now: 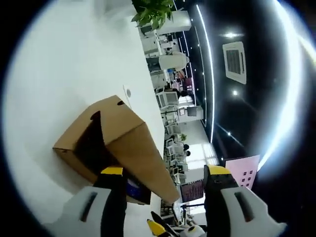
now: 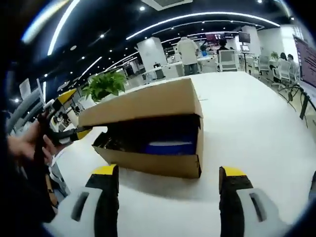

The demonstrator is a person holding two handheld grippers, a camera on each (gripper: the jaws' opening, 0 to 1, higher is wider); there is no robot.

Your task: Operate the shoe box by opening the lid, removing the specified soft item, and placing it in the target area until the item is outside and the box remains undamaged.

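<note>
A brown cardboard shoe box (image 2: 148, 163) lies on the white table (image 2: 247, 113) with its lid (image 2: 143, 101) raised partway. Something blue (image 2: 170, 147) lies inside, in the dark gap under the lid. My right gripper (image 2: 169, 171) is open just in front of the box, touching nothing. My left gripper (image 2: 74, 114), held by a hand, is at the lid's left end. In the left gripper view the lid (image 1: 138, 148) slants up between the spread jaws of my left gripper (image 1: 165, 170), above the box (image 1: 79, 148). The jaws are not closed on it.
A potted green plant (image 2: 103, 84) stands behind the box. People (image 2: 187, 49) and office chairs (image 2: 227, 59) are far back in the room. White tabletop (image 1: 74, 64) stretches around the box. A pink screen (image 1: 243, 170) sits at the side.
</note>
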